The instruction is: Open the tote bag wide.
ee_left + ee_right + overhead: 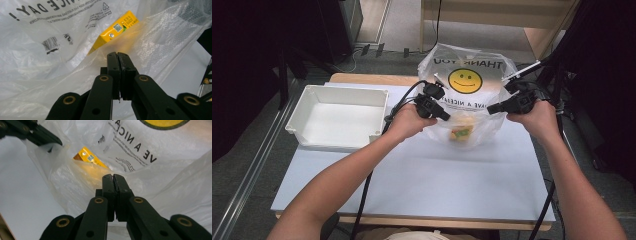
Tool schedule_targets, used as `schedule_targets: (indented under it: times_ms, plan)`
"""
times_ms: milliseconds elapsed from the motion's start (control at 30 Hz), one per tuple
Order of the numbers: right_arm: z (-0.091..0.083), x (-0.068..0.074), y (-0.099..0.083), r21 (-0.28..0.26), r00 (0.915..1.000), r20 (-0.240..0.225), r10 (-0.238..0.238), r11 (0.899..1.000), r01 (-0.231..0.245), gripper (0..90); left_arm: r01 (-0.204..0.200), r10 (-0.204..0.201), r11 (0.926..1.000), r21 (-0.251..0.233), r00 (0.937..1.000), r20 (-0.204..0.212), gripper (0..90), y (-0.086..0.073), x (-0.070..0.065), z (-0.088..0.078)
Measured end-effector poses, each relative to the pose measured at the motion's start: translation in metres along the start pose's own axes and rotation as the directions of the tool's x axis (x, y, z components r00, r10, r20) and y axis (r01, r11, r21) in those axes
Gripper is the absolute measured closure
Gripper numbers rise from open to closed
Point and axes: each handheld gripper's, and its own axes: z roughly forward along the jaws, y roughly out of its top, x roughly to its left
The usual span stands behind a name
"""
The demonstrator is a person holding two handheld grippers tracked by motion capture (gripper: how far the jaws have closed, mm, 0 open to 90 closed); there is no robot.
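Even overhead light falls on the white table [422, 175], bright and nearly shadowless, while the room's far left and right corners sink into black. The plastic bag [467, 95] glares white in places. Both gripper views are soft, their near black jaws slightly blurred.

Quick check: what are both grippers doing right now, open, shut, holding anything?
Left gripper: jaws shut, pinching the near edge of the plastic bag.
Right gripper: jaws shut, pinching the bag's edge on the other side.
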Motion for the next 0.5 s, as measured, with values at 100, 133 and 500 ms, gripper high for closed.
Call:
schedule_targets:
  times_ms: [100,133,500]
  plan:
    - [-0.008,0.006,0.010,-0.008,0.9998,0.009,-0.015,1.000,0.015,89.8,-0.005,0.005,1.0000,0.000,0.9999,0.010,89.4,-0.001,-0.004,0.000]
    - [-0.010,0.008,0.014,-0.017,0.9997,0.010,-0.023,1.000,0.023,89.9,-0.005,0.005,1.0000,0.000,0.9999,0.010,89.3,-0.001,-0.004,0.000]
    - [-0.006,0.014,0.063,-0.063,0.9991,0.007,-0.043,0.997,0.043,89.8,-0.014,0.015,0.9998,-0.013,0.9995,0.027,89.3,-0.004,-0.009,-0.004]
